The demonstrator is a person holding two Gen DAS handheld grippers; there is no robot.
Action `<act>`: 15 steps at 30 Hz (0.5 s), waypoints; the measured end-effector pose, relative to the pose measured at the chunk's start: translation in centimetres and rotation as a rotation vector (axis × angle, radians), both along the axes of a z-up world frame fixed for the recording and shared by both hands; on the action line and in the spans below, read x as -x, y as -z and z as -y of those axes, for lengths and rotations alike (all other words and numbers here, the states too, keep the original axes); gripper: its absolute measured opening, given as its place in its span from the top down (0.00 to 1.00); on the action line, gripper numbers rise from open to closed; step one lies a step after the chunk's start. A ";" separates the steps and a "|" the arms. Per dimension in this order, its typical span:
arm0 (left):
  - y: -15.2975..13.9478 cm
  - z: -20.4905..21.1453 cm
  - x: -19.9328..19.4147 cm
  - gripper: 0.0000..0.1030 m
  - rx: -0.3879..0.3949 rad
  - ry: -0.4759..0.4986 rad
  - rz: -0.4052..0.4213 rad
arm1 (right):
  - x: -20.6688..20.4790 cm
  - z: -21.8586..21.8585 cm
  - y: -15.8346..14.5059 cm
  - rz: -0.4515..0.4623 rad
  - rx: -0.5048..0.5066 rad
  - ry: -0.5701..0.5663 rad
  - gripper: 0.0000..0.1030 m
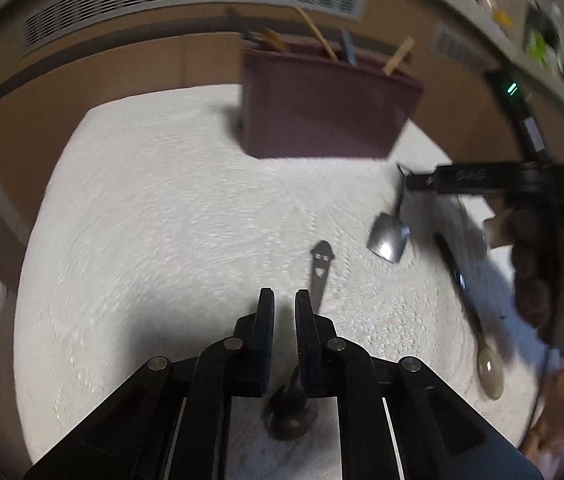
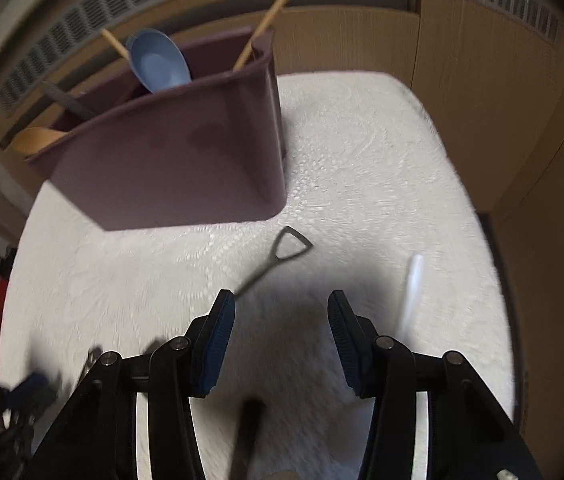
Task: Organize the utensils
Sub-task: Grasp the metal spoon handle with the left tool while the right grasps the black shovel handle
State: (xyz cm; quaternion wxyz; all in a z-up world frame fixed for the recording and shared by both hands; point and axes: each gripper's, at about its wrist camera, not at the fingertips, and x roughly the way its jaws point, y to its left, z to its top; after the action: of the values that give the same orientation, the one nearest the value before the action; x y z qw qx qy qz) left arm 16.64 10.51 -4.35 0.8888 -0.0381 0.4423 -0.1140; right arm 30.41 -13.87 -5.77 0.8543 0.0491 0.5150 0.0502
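left gripper | pinching, seemingly, smiley spoon | right gripper | spread wide, empty

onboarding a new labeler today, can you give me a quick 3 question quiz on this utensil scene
1. True or false: the right gripper has its fingers spread wide apart with nothing between them.
2. Multiple choice: the blue spoon is (A) lying on the white cloth, (B) standing in the maroon caddy, (C) held by the left gripper.
3. Fill in: the smiley-face utensil lies on the cloth just beyond the ____ gripper's fingertips.

Key: 1 true; 2 B; 3 left.
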 end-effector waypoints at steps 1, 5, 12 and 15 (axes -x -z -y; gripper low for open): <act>-0.1 -0.7 0.0 0.89 0.020 -0.011 0.000 | -0.8 -0.8 0.5 -0.023 0.010 0.014 0.55; 0.1 -1.6 0.3 0.88 0.028 0.014 -0.028 | -1.8 -4.5 0.6 0.008 0.079 -0.034 0.57; 0.8 -1.4 0.9 0.86 0.089 0.042 -0.075 | 1.8 -8.1 0.6 0.043 0.150 -0.299 0.63; 1.2 -0.4 0.7 0.76 0.076 0.055 -0.094 | 5.1 -7.8 0.6 0.058 0.180 -0.408 0.64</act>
State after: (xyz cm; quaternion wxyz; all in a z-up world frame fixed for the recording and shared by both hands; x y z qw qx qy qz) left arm 15.95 10.90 -5.55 0.8615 -0.0652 0.4797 -0.1533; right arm 25.32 -6.04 -6.39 0.8419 -0.1338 0.4919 0.1772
